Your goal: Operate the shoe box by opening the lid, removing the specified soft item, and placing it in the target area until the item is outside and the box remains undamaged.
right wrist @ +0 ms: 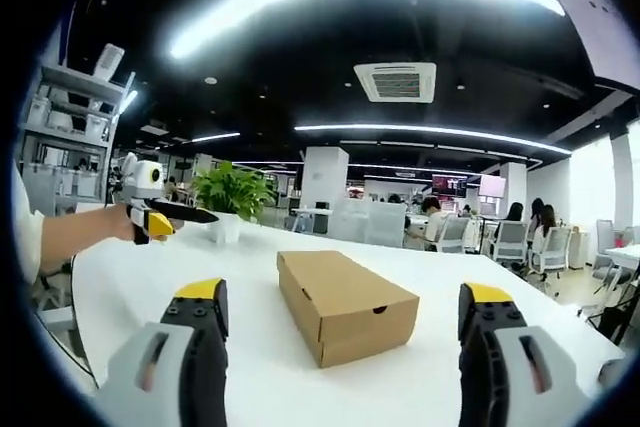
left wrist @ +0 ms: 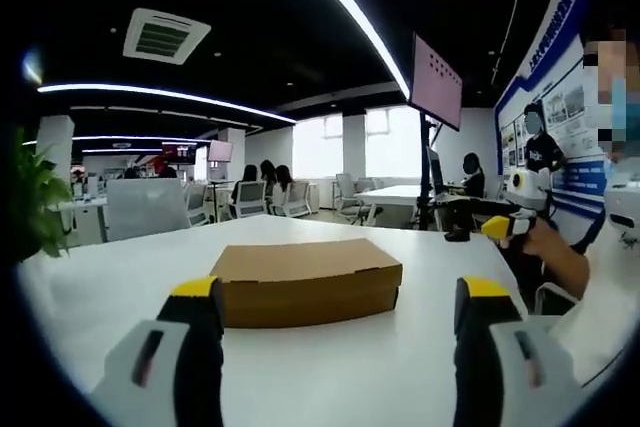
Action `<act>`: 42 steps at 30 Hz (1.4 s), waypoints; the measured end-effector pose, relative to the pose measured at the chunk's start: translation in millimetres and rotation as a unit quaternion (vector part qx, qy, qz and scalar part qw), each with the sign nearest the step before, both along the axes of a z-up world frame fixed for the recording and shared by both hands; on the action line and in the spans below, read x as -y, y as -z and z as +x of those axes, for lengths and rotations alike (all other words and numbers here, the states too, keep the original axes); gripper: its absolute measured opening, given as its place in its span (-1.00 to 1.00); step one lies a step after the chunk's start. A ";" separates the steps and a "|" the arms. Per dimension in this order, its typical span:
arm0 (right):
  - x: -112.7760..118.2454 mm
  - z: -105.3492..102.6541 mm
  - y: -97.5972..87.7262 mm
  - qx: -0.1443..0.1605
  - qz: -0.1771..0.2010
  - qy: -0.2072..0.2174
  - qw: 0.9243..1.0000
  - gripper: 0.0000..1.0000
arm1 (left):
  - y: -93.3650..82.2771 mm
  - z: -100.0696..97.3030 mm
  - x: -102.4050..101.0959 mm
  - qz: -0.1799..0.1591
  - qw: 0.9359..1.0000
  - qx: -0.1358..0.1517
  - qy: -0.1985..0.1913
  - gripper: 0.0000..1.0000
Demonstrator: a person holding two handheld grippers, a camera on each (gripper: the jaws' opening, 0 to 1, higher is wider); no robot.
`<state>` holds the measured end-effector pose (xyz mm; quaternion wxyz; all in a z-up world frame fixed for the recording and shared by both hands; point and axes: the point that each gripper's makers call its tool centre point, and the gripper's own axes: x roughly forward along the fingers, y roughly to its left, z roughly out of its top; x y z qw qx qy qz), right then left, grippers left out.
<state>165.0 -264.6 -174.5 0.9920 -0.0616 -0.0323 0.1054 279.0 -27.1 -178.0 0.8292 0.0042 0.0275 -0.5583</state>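
Note:
A shut brown cardboard shoe box [left wrist: 305, 282] lies flat on the white table [left wrist: 110, 297], lid down. My left gripper [left wrist: 340, 292] is open, its yellow-tipped jaws standing wide apart just short of the box. In the right gripper view the same box [right wrist: 345, 307] shows its short end with a small finger notch. My right gripper [right wrist: 343, 294] is open too, a little back from the box and holding nothing. A hand holds the right gripper [left wrist: 503, 228] at the table's right side. The left gripper [right wrist: 165, 215] comes in from the left above the table [right wrist: 150, 277].
A potted green plant [right wrist: 232, 192] stands at the table's far corner, and its leaves [left wrist: 35, 197] reach in at the left. A screen on a pole [left wrist: 436, 82] rises past the table. Desks, chairs and seated people fill the background.

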 end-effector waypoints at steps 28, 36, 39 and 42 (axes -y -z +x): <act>36.7 18.0 -6.6 0.000 0.011 0.063 0.998 0.95 | 5.3 62.3 56.4 0.084 0.995 0.020 0.045 0.97; 33.7 22.3 -14.5 0.008 -0.010 0.050 0.999 0.97 | 18.4 69.3 50.1 0.063 0.998 0.014 -0.029 0.84; 35.6 25.2 -9.8 -0.009 -0.018 0.057 0.998 0.97 | 28.8 68.8 55.1 0.089 0.996 0.006 -0.009 0.88; 37.8 25.8 -9.0 -0.003 -0.014 0.061 0.998 0.99 | 29.5 69.7 56.7 0.090 0.996 0.001 0.013 0.91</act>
